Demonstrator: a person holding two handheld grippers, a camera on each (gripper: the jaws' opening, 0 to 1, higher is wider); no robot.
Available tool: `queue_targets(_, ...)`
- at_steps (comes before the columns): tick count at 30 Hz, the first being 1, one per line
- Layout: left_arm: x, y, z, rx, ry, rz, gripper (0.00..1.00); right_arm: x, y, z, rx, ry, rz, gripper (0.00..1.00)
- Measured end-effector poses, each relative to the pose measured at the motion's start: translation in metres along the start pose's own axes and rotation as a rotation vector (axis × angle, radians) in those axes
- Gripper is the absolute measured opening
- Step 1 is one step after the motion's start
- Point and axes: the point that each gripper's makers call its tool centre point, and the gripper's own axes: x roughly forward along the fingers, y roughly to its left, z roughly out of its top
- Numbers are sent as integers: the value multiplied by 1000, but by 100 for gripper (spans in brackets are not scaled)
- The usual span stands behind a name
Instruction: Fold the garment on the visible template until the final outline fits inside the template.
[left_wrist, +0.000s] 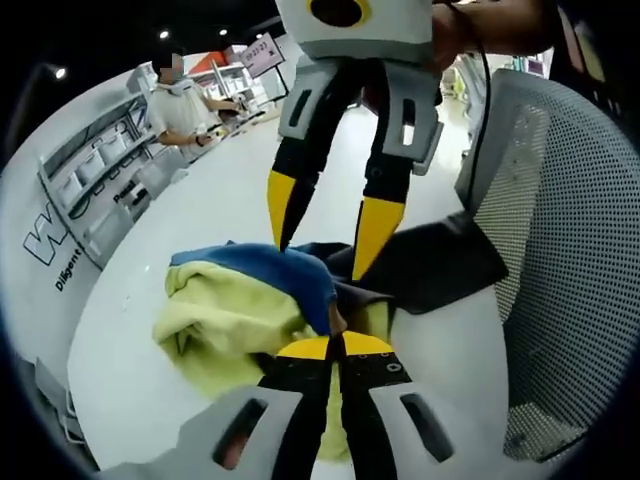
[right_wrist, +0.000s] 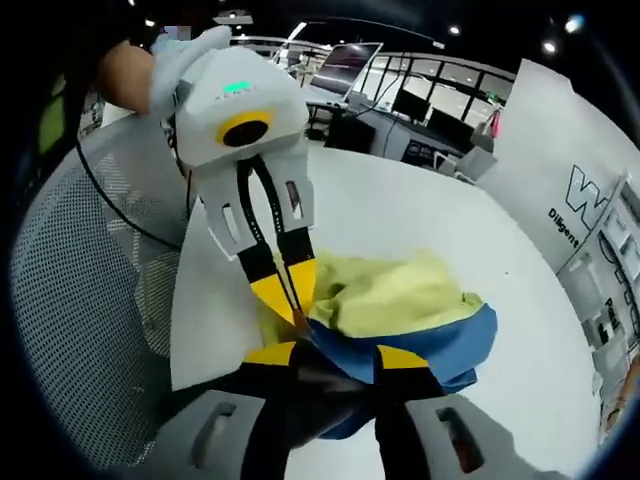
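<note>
in the left gripper view, the left gripper (left_wrist: 335, 345) rises from the bottom with its yellow-tipped jaws pressed together, pinching an edge of the garment (left_wrist: 235, 305), a crumpled heap of pale yellow and blue cloth with a dark part on the side toward the chair. the garment lies on the white table (left_wrist: 200, 215), bunched up rather than flat, and a white template sheet (left_wrist: 450, 340) shows beside it under the dark cloth. just beyond the heap the right gripper (left_wrist: 325, 235) comes down from the top, its jaws parted, tips at the dark fold. in the right gripper view, the right gripper (right_wrist: 335, 355) has its jaws apart astride the blue and dark cloth, and the left gripper (right_wrist: 285, 290) stands opposite with tips together on the yellow edge. a grey mesh chair (left_wrist: 570, 250) stands at the table's side. farther off, a person (left_wrist: 180, 105) stands by white shelving (left_wrist: 95, 175).
</note>
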Motion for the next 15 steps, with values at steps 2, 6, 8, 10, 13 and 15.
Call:
queue_targets(2, -3, 3, 2, -4, -4, 11, 3, 1, 2, 1, -32, 9, 11, 22)
queue_targets(6, -8, 8, 10, -22, -30, 22, 3, 2, 2, 4, -70, 13, 22, 20)
queue_targets(8, -10, 10, 13, 1, -32, 36, 3, 3, 2, 5, -92, 12, 26, 19)
queue_targets(10, -12, 13, 16, 10, -40, 44, 3, 4, 4, 7, -105, 14, 43, 18)
queue_targets(13, -14, 18, 19, 25, -39, 64, 3, 5, 4, 9, -168, 23, 52, 16)
queue_targets(15, -16, 19, 22, 48, -38, 67, 3, 6, 4, 9, -194, 38, 54, 15)
